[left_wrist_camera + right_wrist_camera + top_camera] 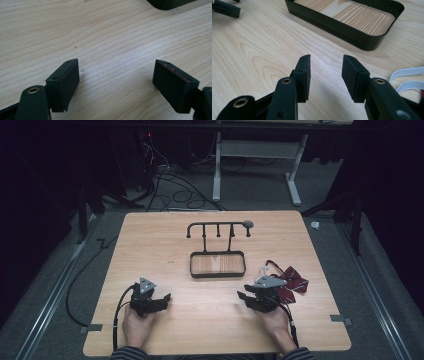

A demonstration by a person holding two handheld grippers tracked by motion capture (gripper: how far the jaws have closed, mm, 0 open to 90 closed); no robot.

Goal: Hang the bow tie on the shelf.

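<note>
Guessing the bow tie (292, 281) goes onto the rack (218, 231), it's lying on the desk (210, 320) just beside the right tongs (248, 297). Both tongs, left (162, 298) too, are gaping and empty, so swing right and pinch the strap (409, 72).

rack (218, 231) behind tray (218, 274), bow tie (294, 279) right

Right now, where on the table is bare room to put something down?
The whole left part of the table, beside the rack and tray, is bare. So is the strip between the left gripper and right gripper, in front of the tray. The right side is crowded: a bow tie lies against the right gripper.
</note>
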